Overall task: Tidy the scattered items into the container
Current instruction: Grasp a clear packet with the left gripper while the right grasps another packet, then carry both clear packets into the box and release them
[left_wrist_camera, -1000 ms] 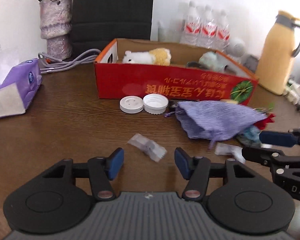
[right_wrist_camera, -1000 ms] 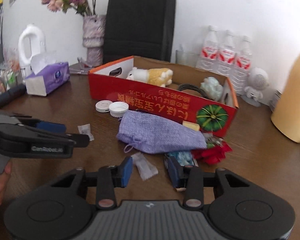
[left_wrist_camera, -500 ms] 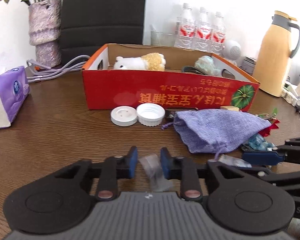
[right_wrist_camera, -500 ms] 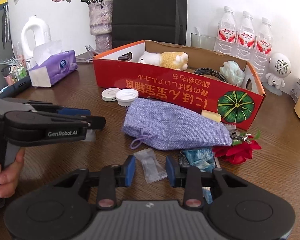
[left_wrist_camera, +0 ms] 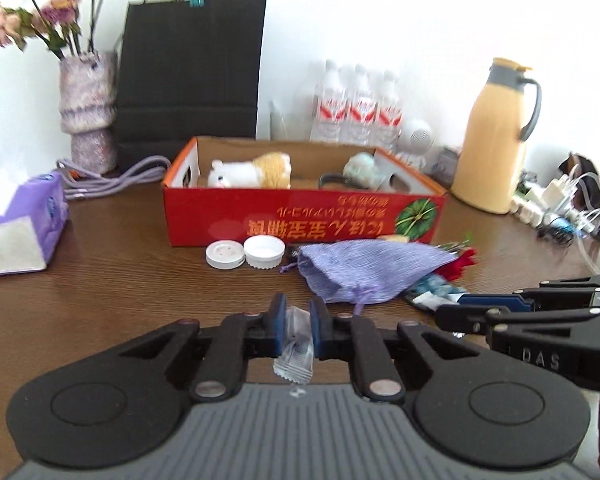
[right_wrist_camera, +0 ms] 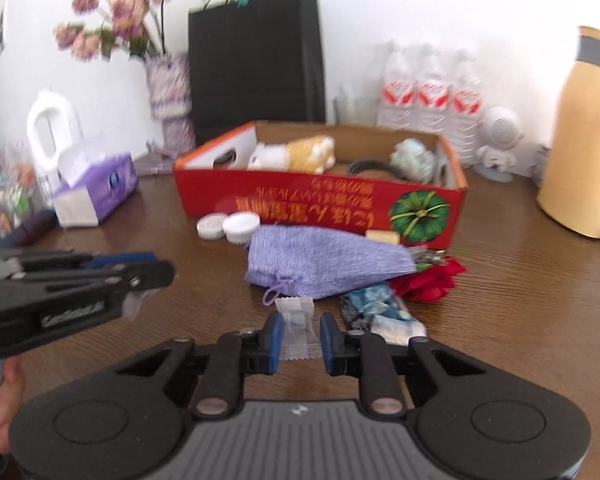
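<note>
My left gripper (left_wrist_camera: 298,330) is shut on a clear plastic packet (left_wrist_camera: 296,352) and holds it above the table. My right gripper (right_wrist_camera: 299,338) is shut on a second clear packet (right_wrist_camera: 296,326), also lifted. The red cardboard box (left_wrist_camera: 300,216) (right_wrist_camera: 320,204) stands ahead with a plush toy (left_wrist_camera: 252,172), a black cable and a pale green item inside. In front of it lie two white lids (left_wrist_camera: 244,254), a purple drawstring pouch (left_wrist_camera: 364,274) (right_wrist_camera: 324,268), a red flower (right_wrist_camera: 428,282) and a blue packet (right_wrist_camera: 376,306).
A purple tissue box (left_wrist_camera: 20,224) sits at the left. A flower vase (left_wrist_camera: 88,112), a black paper bag (left_wrist_camera: 192,76), water bottles (left_wrist_camera: 356,108) and a yellow thermos (left_wrist_camera: 496,136) stand behind the box. Cables and chargers (left_wrist_camera: 560,208) lie at the right.
Both grippers have closed on their clear packets and lifted them off the table. Both views have risen and tilted up towards the box.
</note>
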A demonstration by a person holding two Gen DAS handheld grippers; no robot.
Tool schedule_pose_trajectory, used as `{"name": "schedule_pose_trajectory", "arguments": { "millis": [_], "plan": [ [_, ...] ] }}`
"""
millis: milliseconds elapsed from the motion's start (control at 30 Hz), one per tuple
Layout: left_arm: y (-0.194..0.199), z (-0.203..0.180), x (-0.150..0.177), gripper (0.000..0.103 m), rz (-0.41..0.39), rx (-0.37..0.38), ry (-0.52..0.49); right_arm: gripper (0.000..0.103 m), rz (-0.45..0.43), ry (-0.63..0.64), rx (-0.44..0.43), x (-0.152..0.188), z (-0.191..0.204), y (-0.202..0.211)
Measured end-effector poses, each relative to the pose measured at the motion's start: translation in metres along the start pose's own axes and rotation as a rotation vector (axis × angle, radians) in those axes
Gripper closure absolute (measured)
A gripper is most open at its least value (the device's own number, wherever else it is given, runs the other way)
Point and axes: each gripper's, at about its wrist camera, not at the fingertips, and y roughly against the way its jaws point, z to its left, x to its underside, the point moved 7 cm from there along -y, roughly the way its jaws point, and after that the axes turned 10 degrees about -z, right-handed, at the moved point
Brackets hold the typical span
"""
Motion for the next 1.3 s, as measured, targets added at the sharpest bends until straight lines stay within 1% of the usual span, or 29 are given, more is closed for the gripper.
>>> {"name": "schedule_pose_trajectory", "arguments": {
  "millis": [167, 433, 567, 700, 800, 867, 933, 1000, 1067, 1133, 1167, 1200, 1267, 1300],
  "plan": [
    [0.044, -0.015, -0.002, 0.090, -0.070, 0.008, -0.025, 0.084, -0.082, -0.042, 0.019, -0.003, 0.005, 0.042],
    [0.106, -0.033, -0.006, 0.090, -0.148, 0.042, -0.028, 0.084, -0.158, -0.017, 0.041, -0.002, 0.022, 0.102],
    [0.119, -0.033, -0.009, 0.090, -0.170, 0.046, -0.031, 0.084, -0.174, -0.021, 0.045, 0.001, 0.027, 0.118],
    [0.110, -0.026, -0.017, 0.090, -0.173, 0.036, -0.015, 0.084, -0.180, -0.031, 0.051, 0.000, 0.025, 0.118],
    [0.089, -0.018, -0.032, 0.090, -0.178, 0.040, -0.002, 0.084, -0.176, -0.032, 0.054, -0.009, 0.019, 0.103],
    [0.068, -0.012, -0.053, 0.090, -0.201, 0.038, -0.011, 0.084, -0.180, -0.027, 0.060, -0.022, 0.011, 0.087],
    [0.039, -0.003, -0.077, 0.089, -0.219, 0.020, -0.048, 0.084, -0.196, -0.024, 0.070, -0.042, -0.001, 0.069],
    [0.004, 0.009, -0.102, 0.089, -0.214, 0.011, -0.061, 0.084, -0.213, -0.020, 0.076, -0.069, -0.015, 0.048],
    [-0.037, 0.022, -0.125, 0.089, -0.185, 0.001, -0.067, 0.084, -0.218, -0.026, 0.077, -0.098, -0.033, 0.024],
    [-0.079, 0.030, -0.142, 0.089, -0.157, -0.040, -0.130, 0.084, -0.191, -0.044, 0.067, -0.126, -0.052, -0.005],
    [-0.100, 0.034, -0.148, 0.089, -0.138, -0.049, -0.163, 0.084, -0.172, -0.049, 0.067, -0.138, -0.061, -0.021],
    [-0.123, 0.039, -0.151, 0.089, -0.106, -0.057, -0.182, 0.084, -0.141, -0.052, 0.065, -0.149, -0.069, -0.039],
    [-0.169, 0.049, -0.150, 0.089, -0.002, -0.068, -0.192, 0.084, -0.075, -0.067, 0.064, -0.165, -0.085, -0.076],
    [-0.189, 0.053, -0.146, 0.089, 0.049, -0.072, -0.189, 0.084, -0.027, -0.073, 0.060, -0.170, -0.091, -0.096]
  ]
}}
